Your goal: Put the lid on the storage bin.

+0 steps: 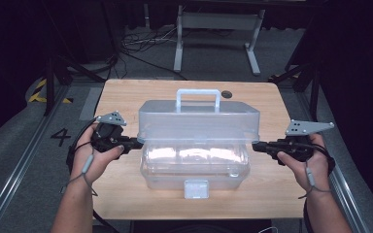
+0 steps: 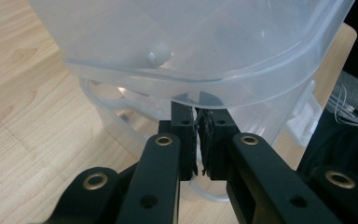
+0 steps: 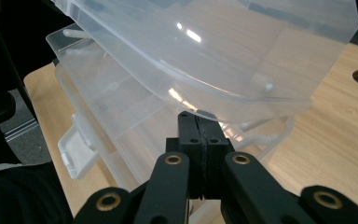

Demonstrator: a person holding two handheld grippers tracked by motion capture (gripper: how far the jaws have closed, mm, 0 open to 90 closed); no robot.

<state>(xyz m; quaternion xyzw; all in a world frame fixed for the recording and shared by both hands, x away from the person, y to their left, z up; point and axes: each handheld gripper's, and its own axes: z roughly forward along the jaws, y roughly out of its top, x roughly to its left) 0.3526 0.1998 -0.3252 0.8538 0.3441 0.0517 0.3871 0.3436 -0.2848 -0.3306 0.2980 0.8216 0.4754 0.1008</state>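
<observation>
A clear plastic storage box stands mid-table, its lid raised above the base with a gap at the front. The lid carries a white handle. My left gripper meets the lid's left rim. In the left gripper view the lid hangs over the jaws, and the left gripper is shut on the rim's thin edge. My right gripper is at the lid's right rim. There the right gripper is shut, with its tips pressed up under the edge of the lid.
The wooden table has a round hole behind the box. A white latch hangs at the base's front. Cables and a metal frame stand on the floor beyond. Bare wood lies left and right of the box.
</observation>
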